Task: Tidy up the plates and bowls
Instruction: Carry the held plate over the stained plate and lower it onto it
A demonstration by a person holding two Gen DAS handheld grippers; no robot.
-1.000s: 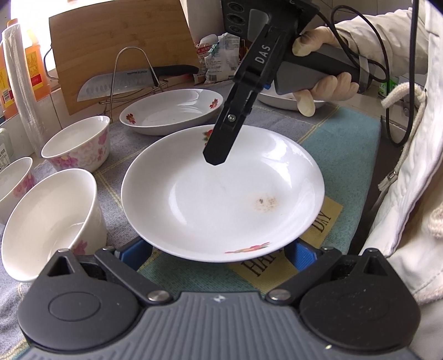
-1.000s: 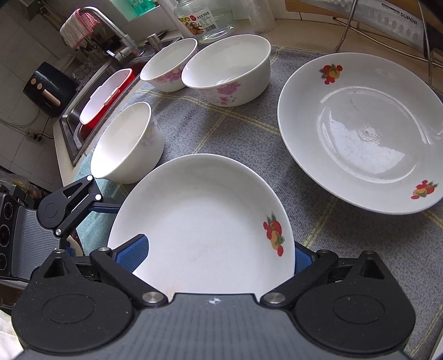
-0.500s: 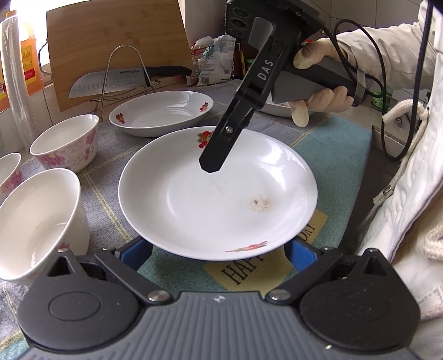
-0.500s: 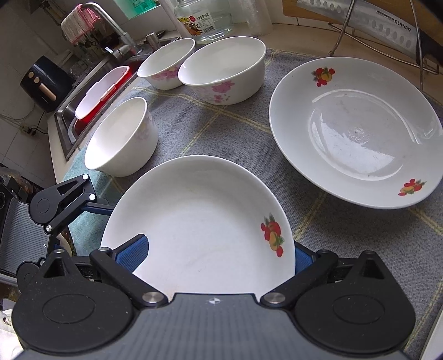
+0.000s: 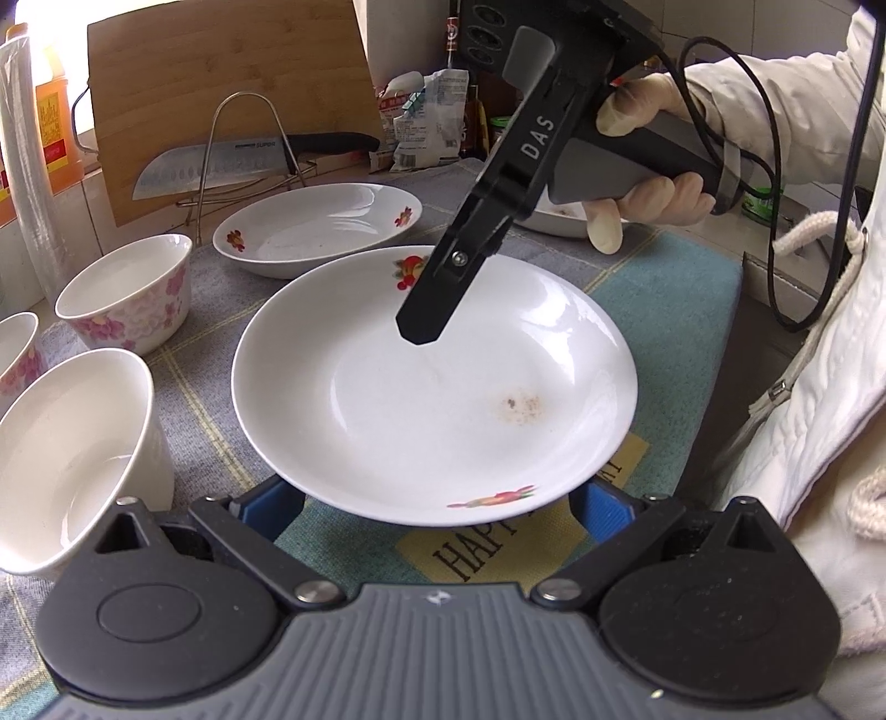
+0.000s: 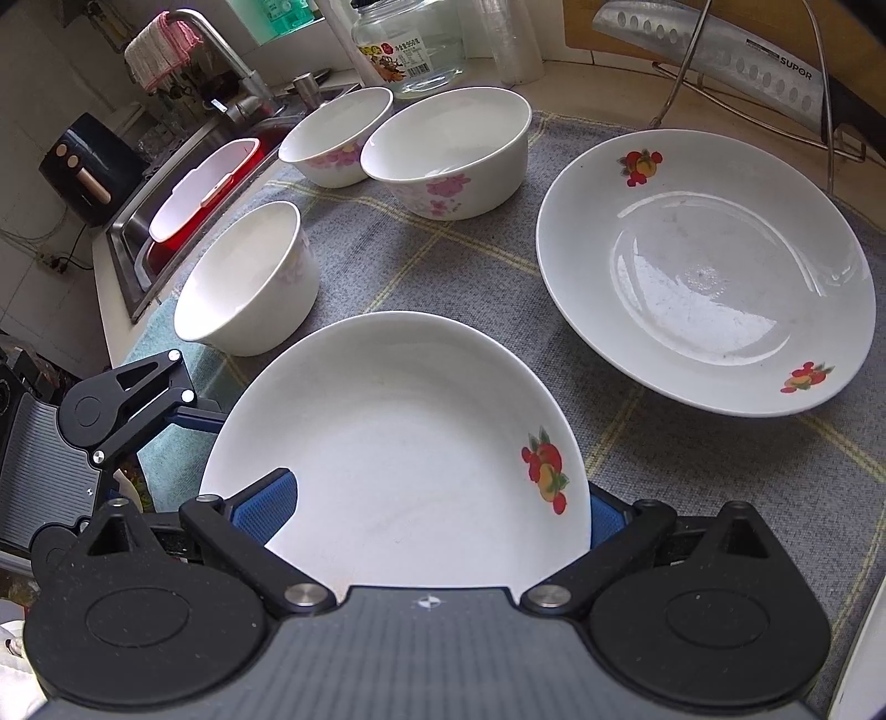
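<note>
Holding the near plate (image 5: 432,399) from opposite rims, the left gripper (image 5: 437,498) and the right gripper (image 6: 437,498) both clamp it over the grey cloth (image 6: 443,266); a second plate (image 6: 703,266) lies at two o'clock, three bowls (image 6: 249,277) around eleven

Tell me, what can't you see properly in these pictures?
- Left wrist view: the far plate is mostly hidden behind the right gripper.
- Left wrist view: the mat's lettering is covered by the held plate.
- Right wrist view: the knife is cut off at the edge.
</note>
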